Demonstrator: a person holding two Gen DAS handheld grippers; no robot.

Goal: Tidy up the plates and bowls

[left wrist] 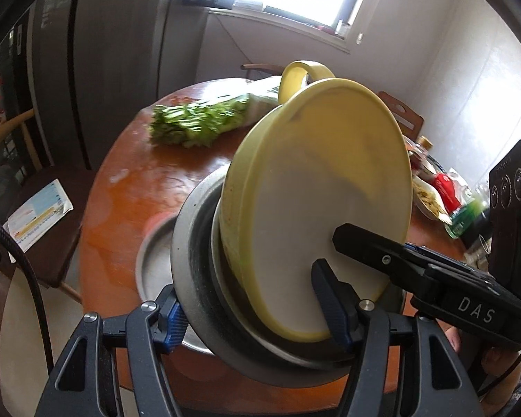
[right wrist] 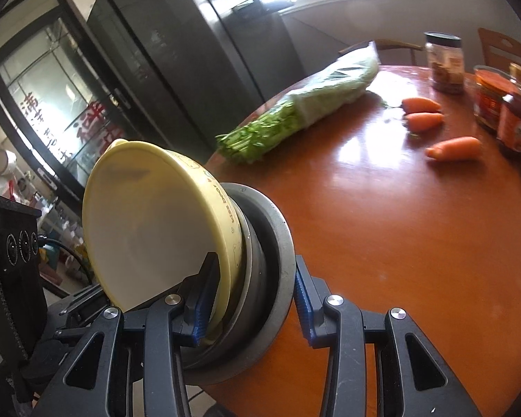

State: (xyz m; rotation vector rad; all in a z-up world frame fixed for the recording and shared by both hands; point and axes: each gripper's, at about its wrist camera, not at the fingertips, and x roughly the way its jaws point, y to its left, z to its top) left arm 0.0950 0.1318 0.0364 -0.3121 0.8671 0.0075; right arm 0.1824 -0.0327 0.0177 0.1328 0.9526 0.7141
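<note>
A stack of nested dishes is held tilted on edge above the round wooden table (left wrist: 121, 187): a yellow bowl with a handle (left wrist: 316, 187) sits inside a steel bowl and a grey metal plate (left wrist: 187, 278). My left gripper (left wrist: 253, 319) is shut on the stack's near rim. My right gripper (right wrist: 250, 309) is shut on the opposite rim; its finger also shows in the left wrist view (left wrist: 361, 239). In the right wrist view the yellow bowl (right wrist: 146, 222) faces left and the grey plate (right wrist: 281, 243) faces the table.
A bag of leafy greens (right wrist: 295, 111) lies across the table. Three carrots (right wrist: 455, 147), jars (right wrist: 444, 62) and sauce bottles (right wrist: 514, 121) stand at the far right. A dark fridge (left wrist: 87, 69) and a chair holding a leaflet (left wrist: 38, 215) are to the left.
</note>
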